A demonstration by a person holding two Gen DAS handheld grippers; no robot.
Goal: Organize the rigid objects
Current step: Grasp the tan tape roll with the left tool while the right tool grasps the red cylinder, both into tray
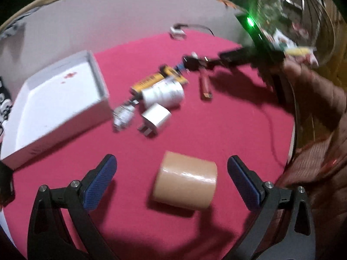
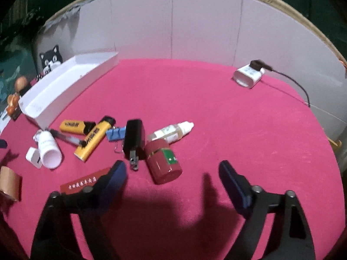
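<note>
Surface: pink cloth on a round table, white wall behind.
Tray: white, at the far left edge.
Pile: lighters, black plug, red bottle, dropper, left of centre.
Tape: near edge, between spread left gripper fingers, untouched.
Right gripper: fingers apart, gripping nothing.

A pink-clothed table carried everything. A tan tape roll lay between the left jaws; a dark red bottle lay just ahead of the right jaws, a white tray farther off to their left.
</note>
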